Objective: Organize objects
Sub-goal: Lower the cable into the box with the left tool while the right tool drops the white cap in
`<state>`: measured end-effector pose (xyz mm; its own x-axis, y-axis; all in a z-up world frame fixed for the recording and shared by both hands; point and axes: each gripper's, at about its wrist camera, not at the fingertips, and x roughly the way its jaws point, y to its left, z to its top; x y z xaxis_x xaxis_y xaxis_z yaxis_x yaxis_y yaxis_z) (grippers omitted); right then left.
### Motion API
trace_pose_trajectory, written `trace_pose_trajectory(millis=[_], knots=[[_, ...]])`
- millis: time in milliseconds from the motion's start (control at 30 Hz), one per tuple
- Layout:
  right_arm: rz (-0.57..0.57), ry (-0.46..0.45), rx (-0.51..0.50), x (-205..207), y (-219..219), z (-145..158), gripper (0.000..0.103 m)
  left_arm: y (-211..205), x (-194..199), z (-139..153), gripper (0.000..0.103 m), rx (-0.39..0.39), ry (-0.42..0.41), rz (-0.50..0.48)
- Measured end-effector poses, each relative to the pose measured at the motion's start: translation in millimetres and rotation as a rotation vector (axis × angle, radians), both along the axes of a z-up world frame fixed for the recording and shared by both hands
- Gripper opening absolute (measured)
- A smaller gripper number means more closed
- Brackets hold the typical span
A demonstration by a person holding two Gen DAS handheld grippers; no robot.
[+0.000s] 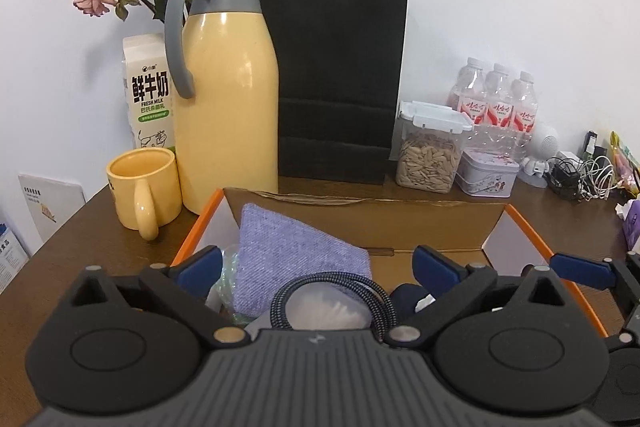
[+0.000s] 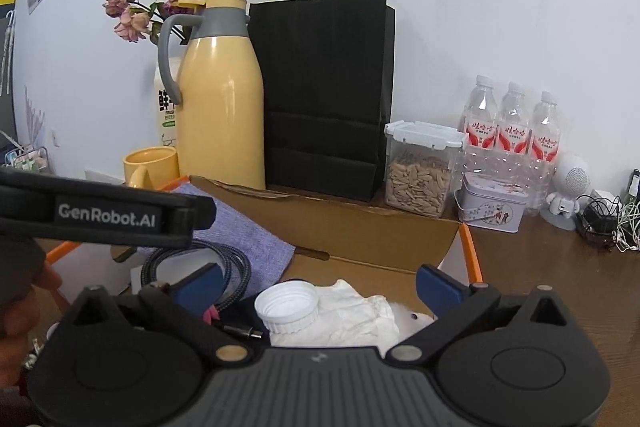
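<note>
An open cardboard box (image 1: 360, 205) with orange edges sits on the brown table. Inside lie a purple cloth (image 1: 296, 255), a coiled braided cable (image 1: 280, 299), a white bottle cap (image 2: 286, 307) and crumpled white tissue (image 2: 360, 311). My left gripper (image 1: 320, 267) hovers over the box's left half, jaws open wide, with cloth and cable below them and nothing pinched. My right gripper (image 2: 320, 287) hangs over the right half, also open, above the cap and tissue. The left gripper's body (image 2: 100, 215) shows at the left of the right wrist view.
Behind the box stand a yellow thermos (image 1: 228, 87), a yellow mug (image 1: 142, 187), a milk carton (image 1: 148, 91), a black paper bag (image 1: 340, 75), a seed container (image 1: 430, 155), a tin (image 1: 486, 173) and water bottles (image 1: 496, 99). Tangled chargers (image 1: 580, 175) lie at the right.
</note>
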<state>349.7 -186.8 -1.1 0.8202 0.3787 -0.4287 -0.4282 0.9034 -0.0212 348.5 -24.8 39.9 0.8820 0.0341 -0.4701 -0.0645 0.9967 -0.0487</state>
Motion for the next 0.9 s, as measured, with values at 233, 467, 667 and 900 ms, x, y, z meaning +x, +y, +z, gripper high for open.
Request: trace_pose_trajectory(millis=[233, 467, 667, 900], knots=[[-0.013, -0.005, 0.003, -0.7, -1.9, 3.6, 0.103, -1.2, -2.6, 1.2, 0.103, 0.002, -0.003, -0.004], [-0.013, -0.041, 0.001, -15.1, -6.0, 16.5, 0.103, -0.8, -20.9, 17.5, 0.103, -0.005, -0.058, -0.013], [-0.026, -0.073, 0.007, -40.8, -15.9, 30.4, 0.103, 4.9, -47.5, 30.0, 0.103, -0.005, -0.088, -0.009], [-0.033, -0.067, 0.011, -71.5, -30.7, 34.0, 0.103, 17.6, -80.5, 36.6, 0.103, 0.002, -0.085, 0.004]])
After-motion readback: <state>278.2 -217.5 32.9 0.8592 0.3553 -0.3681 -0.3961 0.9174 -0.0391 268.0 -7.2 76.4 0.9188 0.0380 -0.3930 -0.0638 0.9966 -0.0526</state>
